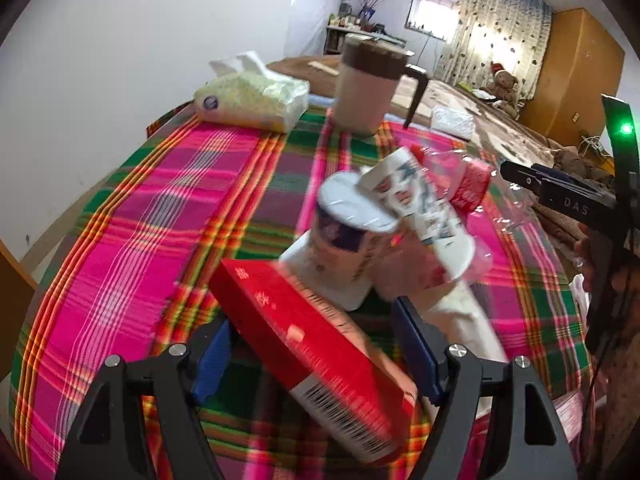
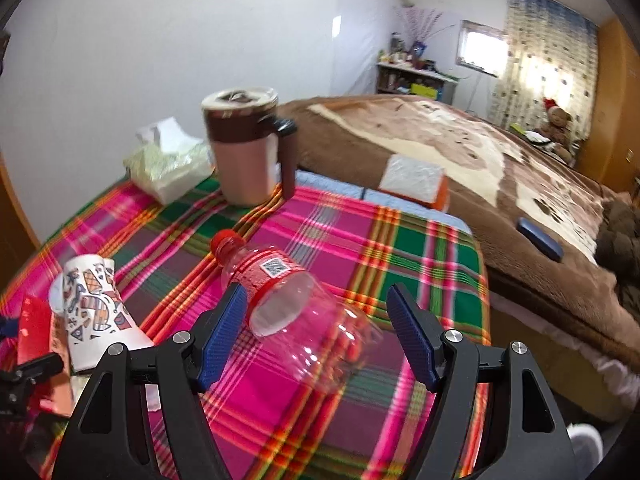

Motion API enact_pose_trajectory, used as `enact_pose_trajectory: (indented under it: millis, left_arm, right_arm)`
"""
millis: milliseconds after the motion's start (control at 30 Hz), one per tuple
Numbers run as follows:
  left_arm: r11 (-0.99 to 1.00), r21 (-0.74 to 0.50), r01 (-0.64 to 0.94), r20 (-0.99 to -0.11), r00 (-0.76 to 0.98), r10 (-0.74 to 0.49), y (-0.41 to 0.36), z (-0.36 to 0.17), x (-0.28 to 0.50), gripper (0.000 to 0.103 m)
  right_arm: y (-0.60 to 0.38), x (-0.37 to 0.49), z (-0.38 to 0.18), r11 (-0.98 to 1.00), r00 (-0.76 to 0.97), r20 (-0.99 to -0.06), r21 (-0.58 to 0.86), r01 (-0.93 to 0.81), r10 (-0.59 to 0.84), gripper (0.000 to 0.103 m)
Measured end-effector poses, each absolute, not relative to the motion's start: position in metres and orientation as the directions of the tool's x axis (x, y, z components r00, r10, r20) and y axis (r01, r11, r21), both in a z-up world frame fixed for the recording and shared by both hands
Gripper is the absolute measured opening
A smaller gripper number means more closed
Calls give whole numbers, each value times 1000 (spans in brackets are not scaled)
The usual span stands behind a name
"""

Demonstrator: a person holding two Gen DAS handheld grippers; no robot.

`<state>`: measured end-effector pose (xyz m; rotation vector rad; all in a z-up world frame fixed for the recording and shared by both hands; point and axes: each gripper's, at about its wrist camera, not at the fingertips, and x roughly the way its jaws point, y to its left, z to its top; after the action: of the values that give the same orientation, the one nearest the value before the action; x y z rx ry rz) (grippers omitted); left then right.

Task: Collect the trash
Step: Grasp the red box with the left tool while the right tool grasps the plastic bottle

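- The left gripper [image 1: 316, 356] stood with its jaws spread wide. A red box [image 1: 316, 352] with a barcode lay tilted between the blue pads, and neither pad could be seen pressing on it.
- Just beyond the red box, two paper cups — a white-lidded one [image 1: 352, 232] and a patterned one [image 1: 420, 208] — leaned against each other on the plaid tablecloth [image 1: 160, 220].
- The right gripper [image 2: 320, 332] was released as well, jaws apart, with a clear plastic bottle [image 2: 288, 300] lying on its side between them; whether the left pad touched it could not be told.
- The bottle's red cap [image 2: 226, 242] pointed away toward the lidded brown mug [image 2: 244, 148].
- That mug stood upright at the cloth's far edge, with a tissue pack [image 2: 168, 164] just to its left.
- Right of the mug, off the cloth, a brown bedspread [image 2: 460, 152] covered a bed.
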<state>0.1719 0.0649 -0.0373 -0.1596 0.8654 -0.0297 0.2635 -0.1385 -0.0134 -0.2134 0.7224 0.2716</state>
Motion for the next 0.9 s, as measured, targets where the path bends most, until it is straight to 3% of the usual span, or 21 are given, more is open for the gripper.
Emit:
enact_pose_trajectory:
  millis: [233,433,533,767,900]
  left_arm:
    - [980,-192,-46,-764,634,-120,87,-42,176,61]
    - [979,-196,-55,-774,621,-120,85,-45,182,61]
    - [986,-154,-62,-786,612,-84,78,-47,186,72]
    - [994,-98,-50,-791,610,-47,78,-47,185,72]
    - [993,-109,-48,-795,604,-58,87,-46,183,71]
  right_arm:
    - [-127,274,-22,924,679,-719,-142,-354,149,74]
    - [-128,283,-28,924,640,-755,-133,-358,139,74]
    - [-127,284,-33,920,597,-789,-112,-376,148,74]
    - [-127,282,-27,926,573,-787,-6,-378,228,74]
    - [-126,297,-29,950,561,-804,19,-312,200,74]
